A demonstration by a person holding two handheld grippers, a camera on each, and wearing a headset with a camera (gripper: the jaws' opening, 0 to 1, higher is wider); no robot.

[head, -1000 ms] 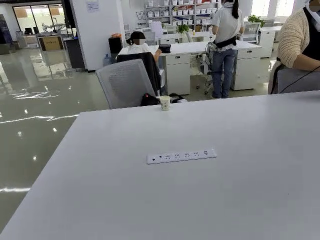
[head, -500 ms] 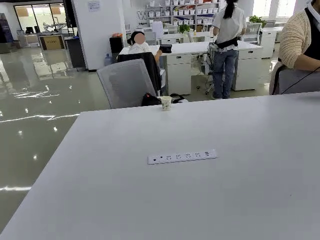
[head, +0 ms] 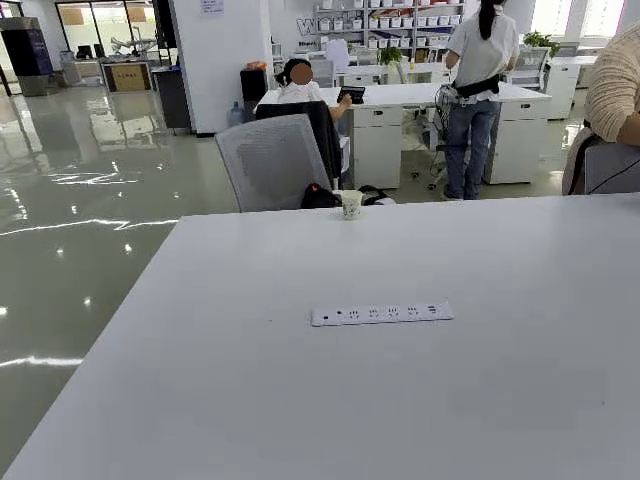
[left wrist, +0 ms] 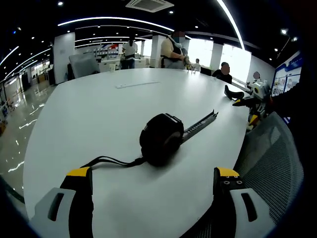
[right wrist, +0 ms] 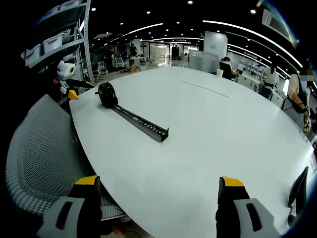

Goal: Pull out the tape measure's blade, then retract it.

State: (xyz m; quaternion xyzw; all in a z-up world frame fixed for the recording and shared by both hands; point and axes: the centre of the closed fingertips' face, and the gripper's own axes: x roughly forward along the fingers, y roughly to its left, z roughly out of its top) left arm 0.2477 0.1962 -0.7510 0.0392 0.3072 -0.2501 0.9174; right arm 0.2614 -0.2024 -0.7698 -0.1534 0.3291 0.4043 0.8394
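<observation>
The black tape measure (left wrist: 161, 139) lies on the white table (left wrist: 99, 114), just ahead of my left gripper (left wrist: 152, 174). Its blade (left wrist: 200, 124) is pulled out a short way to the right and lies flat. A black wrist cord (left wrist: 106, 161) trails from the case toward my left jaw. The left gripper's jaws stand wide apart with nothing between them. In the right gripper view the tape measure (right wrist: 107, 94) sits far off at the table's edge, its blade (right wrist: 141, 122) pointing my way. My right gripper (right wrist: 158, 182) is open and holds nothing.
A white power strip (head: 382, 314) lies mid-table and a paper cup (head: 351, 204) stands at the far edge. A grey mesh chair (right wrist: 39, 163) is beside the table's near edge. People stand and sit at desks behind.
The head camera has swung slightly left, so the picture slid right. The power strip and the cup have not moved on the table.
</observation>
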